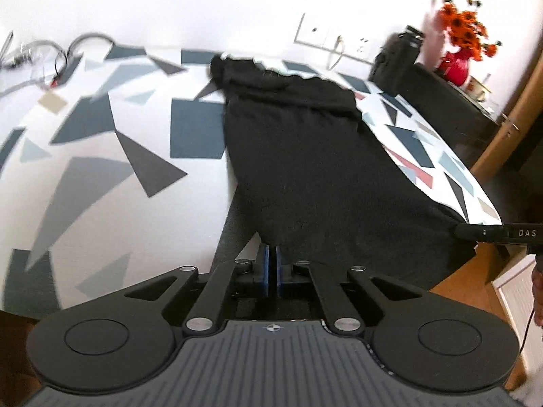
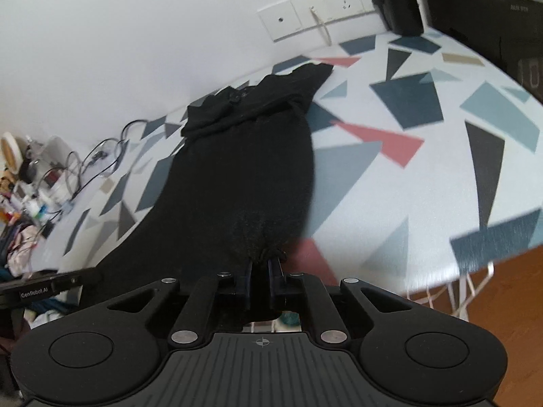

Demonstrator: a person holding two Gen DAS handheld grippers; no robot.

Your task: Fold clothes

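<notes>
A black garment (image 1: 305,156) lies stretched lengthwise on a table with a geometric-patterned cloth (image 1: 101,135); its far end is bunched near the wall. My left gripper (image 1: 272,254) is shut on the garment's near edge at one corner. My right gripper (image 2: 264,261) is shut on the near edge at the other corner of the garment (image 2: 244,169). The right gripper's finger also shows at the right edge of the left wrist view (image 1: 482,232), pinching the cloth. The near hem hangs taut between the two grippers, at the table's front edge.
A white wall with a socket strip (image 2: 315,13) runs behind the table. Cables and small clutter (image 2: 51,176) lie at the table's left end. A black box (image 1: 397,57) and a red vase with orange flowers (image 1: 458,51) stand at the right. A wooden floor (image 2: 509,288) lies below.
</notes>
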